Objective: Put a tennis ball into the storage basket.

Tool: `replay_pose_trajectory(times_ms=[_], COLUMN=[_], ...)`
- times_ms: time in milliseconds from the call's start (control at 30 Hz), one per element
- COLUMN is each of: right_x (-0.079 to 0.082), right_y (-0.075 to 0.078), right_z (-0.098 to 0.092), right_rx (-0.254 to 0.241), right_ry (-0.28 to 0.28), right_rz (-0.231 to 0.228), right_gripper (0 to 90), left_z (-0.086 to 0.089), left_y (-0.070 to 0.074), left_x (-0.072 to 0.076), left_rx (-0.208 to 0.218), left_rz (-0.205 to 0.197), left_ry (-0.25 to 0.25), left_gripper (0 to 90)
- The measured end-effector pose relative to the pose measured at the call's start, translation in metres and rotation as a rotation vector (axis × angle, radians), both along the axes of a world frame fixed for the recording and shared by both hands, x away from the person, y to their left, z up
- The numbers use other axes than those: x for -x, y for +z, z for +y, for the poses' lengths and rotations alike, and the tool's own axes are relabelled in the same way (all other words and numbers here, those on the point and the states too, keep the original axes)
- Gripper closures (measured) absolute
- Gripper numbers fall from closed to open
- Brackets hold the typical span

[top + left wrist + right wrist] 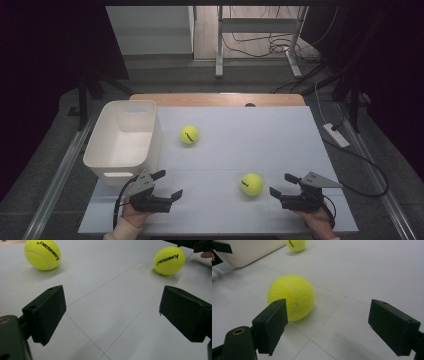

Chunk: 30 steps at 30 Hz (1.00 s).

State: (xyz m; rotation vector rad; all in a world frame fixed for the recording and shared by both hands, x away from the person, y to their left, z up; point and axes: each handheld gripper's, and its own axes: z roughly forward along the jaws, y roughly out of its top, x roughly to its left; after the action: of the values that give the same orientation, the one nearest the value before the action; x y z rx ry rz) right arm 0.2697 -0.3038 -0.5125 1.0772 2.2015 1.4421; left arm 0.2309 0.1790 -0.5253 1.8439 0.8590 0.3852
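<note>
The near tennis ball [251,184] rests on the white table [280,145] toward its front edge, just beside the right gripper [282,185], whose jaws are spread wide with nothing between them and point at the ball without touching it. The left gripper [167,184] sits at the front left, jaws likewise spread and empty, near the white bin [102,150]. The far tennis ball [189,134] lies beside the bin, well apart from both grippers.

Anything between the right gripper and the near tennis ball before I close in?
Nothing: bare white table separates the right gripper from the near tennis ball, as the high view shows.
</note>
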Motion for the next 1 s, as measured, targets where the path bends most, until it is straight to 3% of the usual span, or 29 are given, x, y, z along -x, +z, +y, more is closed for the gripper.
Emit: replay_pose_trajectory(times_ms=[633, 1000], right_x=[0.003, 0.001], right_y=[0.000, 0.000], right_z=[0.001, 0.000], right_rx=[0.012, 0.006], right_ry=[-0.011, -0.008], right_rz=[0.001, -0.003], right_gripper=[16.0, 16.1], left_z=[-0.012, -0.028], left_y=[0.005, 0.014], left_x=[0.002, 0.000], left_rx=[-0.012, -0.037], left_rz=[0.009, 0.045], left_ry=[-0.013, -0.001], left_gripper=[6.2, 3.9])
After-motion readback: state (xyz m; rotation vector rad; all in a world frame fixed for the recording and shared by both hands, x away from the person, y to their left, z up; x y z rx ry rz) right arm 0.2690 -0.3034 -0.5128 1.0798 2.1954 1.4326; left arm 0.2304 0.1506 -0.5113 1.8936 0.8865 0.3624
